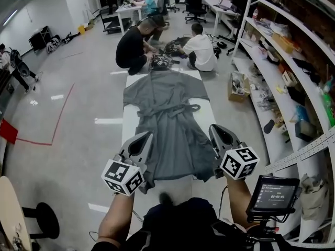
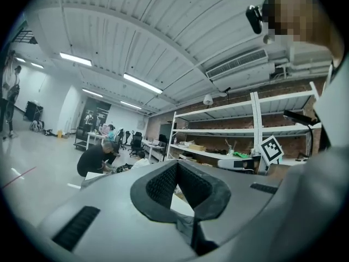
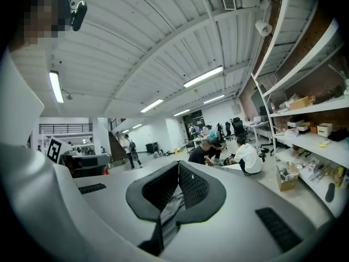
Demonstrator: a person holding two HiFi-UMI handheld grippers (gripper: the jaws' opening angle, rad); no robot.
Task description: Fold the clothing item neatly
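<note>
Showing pinched cloth (image 3: 170,209), gripper views miss the outspread robe (image 1: 170,124).

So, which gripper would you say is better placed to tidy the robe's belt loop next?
Right, probably: the belt loop lies at the robe's right edge, on the right gripper's side, though its fingers pinch the hem.

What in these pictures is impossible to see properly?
- Head view: the robe's near hem corners, covered by the left tool and the right tool.
- Both gripper views: most of the robe, blocked by each tool's own body; only a pinched sliver of grey cloth shows.
- Head view: what the crouching people are handling, too small.
- Head view: the small screen's text, too small.
</note>
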